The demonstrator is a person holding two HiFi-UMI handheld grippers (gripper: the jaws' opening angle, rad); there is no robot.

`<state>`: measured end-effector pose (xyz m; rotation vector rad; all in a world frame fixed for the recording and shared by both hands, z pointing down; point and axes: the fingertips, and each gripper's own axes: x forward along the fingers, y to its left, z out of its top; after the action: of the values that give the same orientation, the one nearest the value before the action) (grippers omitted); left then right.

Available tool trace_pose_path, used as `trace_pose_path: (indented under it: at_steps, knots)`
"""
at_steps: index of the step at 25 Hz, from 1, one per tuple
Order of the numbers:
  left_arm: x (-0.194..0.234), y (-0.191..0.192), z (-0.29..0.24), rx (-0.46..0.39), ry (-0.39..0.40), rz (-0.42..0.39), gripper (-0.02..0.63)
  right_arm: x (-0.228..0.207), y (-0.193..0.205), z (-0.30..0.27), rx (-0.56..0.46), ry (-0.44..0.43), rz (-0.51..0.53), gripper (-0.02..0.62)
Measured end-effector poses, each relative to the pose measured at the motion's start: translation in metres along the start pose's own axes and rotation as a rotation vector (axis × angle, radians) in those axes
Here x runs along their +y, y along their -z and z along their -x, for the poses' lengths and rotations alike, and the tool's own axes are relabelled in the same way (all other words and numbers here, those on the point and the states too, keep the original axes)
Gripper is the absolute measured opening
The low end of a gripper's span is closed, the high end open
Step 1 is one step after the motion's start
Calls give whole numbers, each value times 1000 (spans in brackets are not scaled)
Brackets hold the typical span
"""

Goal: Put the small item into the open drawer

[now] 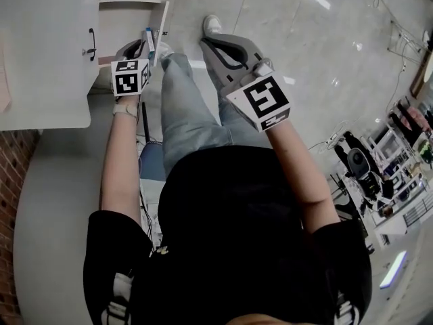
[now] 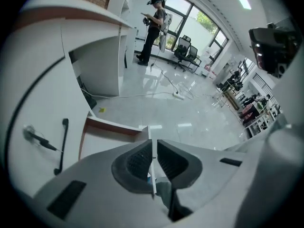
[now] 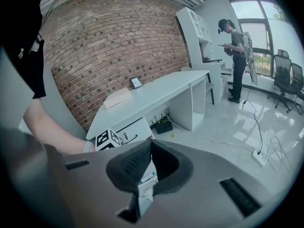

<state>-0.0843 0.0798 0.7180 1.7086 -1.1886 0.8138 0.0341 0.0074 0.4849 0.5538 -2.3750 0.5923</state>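
Two grippers are in use, and only one carries a load. Nearest the open white drawer (image 1: 125,29), the left gripper (image 2: 153,146) is held just beside its rim, with its jaws pointing across the compartment. This position is judged to prepare a release into the drawer. Its jaws stand almost together, clamped on the small flat white item with a blue mark (image 1: 148,41), which sits on edge between the pads and projects past the tips. The item is therefore at the drawer's rim, off the drawer floor and not yet deposited. Whether it already overhangs the interior cannot be determined. The right gripper (image 3: 150,143) is held to the side of the drawer, apart from it, probably to keep the approach clear. Its jaws are closed tip to tip and hold nothing. Beyond the drawer lies the polished grey floor (image 2: 190,113), and a second person (image 2: 154,30) stands well beyond it.
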Motion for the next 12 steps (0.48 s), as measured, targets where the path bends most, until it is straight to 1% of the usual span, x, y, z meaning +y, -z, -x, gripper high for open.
trace_pose_path:
  at_steps: [1, 2, 6, 12]
  knots:
    - [-1, -10, 12, -32, -5, -2, 9, 3, -6, 2, -11, -9, 4, 11]
    - [-3, -21, 25, -65, -7, 2, 3, 6, -13, 4, -22, -18, 9, 11]
    - [-19, -63, 86, -200, 4, 32, 2, 19, -45, 25, -69, -38, 43, 11]
    - [-44, -126, 182, -396, -24, 3, 2, 32, -93, 48, -145, -93, 98, 11]
